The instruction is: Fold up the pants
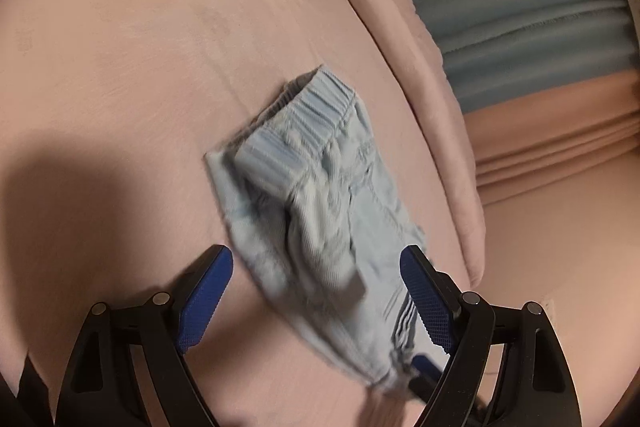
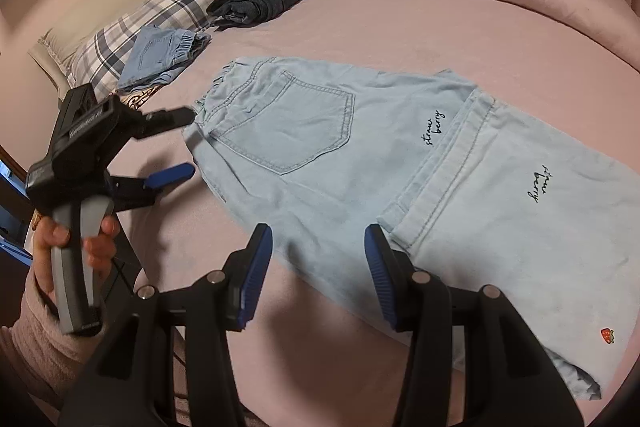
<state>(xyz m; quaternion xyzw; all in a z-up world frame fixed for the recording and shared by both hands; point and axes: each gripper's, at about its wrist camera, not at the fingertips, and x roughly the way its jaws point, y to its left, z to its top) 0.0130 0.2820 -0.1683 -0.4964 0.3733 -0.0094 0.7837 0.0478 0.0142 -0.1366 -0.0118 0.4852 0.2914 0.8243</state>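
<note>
A pink-sheeted bed (image 2: pixel 440 27) carries the pale blue denim pants (image 2: pixel 340 155), folded double near its middle, while the black, blue-padded left gripper (image 2: pixel 178 143) and right gripper (image 2: pixel 318 275) hover over them, jaws apart, holding nothing.

Pink bed (image 2: pixel 400 23) – pale pants (image 2: pixel 320 147), pillow (image 2: pixel 132 23) on it
</note>
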